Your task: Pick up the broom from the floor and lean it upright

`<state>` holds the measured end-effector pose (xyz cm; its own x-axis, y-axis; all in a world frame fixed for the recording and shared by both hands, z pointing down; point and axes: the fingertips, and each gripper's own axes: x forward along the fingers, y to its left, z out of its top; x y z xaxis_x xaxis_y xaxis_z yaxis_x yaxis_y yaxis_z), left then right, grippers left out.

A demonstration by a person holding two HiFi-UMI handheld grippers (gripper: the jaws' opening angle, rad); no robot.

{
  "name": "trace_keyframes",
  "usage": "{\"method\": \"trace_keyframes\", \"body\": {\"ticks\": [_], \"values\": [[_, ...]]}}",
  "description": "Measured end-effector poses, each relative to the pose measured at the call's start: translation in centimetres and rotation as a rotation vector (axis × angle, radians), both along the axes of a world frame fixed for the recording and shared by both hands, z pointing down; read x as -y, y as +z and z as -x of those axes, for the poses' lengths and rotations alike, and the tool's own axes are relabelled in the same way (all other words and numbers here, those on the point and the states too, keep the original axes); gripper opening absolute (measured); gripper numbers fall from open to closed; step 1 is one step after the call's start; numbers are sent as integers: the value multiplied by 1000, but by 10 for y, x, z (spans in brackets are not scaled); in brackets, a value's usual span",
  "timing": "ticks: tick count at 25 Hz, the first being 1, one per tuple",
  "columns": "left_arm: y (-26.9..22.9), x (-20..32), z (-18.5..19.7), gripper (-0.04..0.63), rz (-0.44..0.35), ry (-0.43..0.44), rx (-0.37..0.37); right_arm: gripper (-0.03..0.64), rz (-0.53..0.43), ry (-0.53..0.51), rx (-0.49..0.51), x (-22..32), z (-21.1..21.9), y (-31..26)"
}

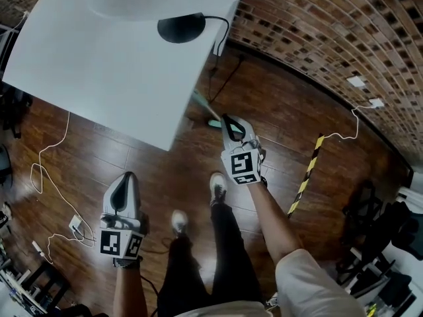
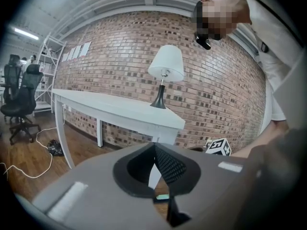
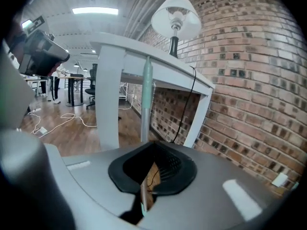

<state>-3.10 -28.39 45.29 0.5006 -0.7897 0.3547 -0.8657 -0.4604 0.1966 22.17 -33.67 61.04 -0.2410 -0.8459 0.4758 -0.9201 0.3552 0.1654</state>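
The broom has a pale teal handle (image 3: 146,95) that stands upright against the edge of the white table (image 3: 120,56). From the head view its handle (image 1: 200,102) runs down to a teal head (image 1: 214,123) on the wood floor beside the table's corner. My right gripper (image 1: 229,119) (image 3: 153,150) is just in front of the broom, jaws shut and empty; the handle shows beyond the slit between them. My left gripper (image 1: 125,177) (image 2: 156,147) hangs lower left over bare floor, shut, holding nothing.
A lamp (image 2: 165,68) stands on the table. White cables (image 1: 49,170) and a power strip (image 1: 78,226) lie at the left. A yellow-black striped strip (image 1: 307,174) lies right of my feet (image 1: 218,187). A brick wall (image 1: 330,38) runs behind; office chairs (image 2: 21,95) stand far left.
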Motion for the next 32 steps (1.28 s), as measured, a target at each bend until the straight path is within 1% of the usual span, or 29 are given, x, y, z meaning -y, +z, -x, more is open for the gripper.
{"method": "trace_keyframes", "body": {"ticks": [4,9,11,14,17,21,25,27,30,32], "values": [[-17,-5,-2,2,-53,41,7,12,-22,22,-17,-24,-2,-26],[-53,-13,-5,2,-124,81,-7,12,-77,65,6,-53,0,-84],[-70,-17,-3,2,-151,102,0,12,-104,79,8,-66,1,-113],[-105,-23,3,2,-203,121,-26,12,-155,109,0,-88,3,-166],[-142,-29,11,2,-258,150,-5,12,-219,148,-18,-114,10,-230],[-208,-52,21,2,-341,193,4,12,-302,205,-19,-171,25,-319],[-276,-86,30,2,-440,270,39,12,-367,261,-9,-231,43,-406],[-300,-104,38,2,-461,290,30,12,-378,285,-22,-262,49,-440],[-324,-125,50,2,-472,284,8,12,-395,329,-15,-306,53,-480],[-338,-135,55,2,-486,276,6,12,-412,359,0,-328,54,-500]]}}
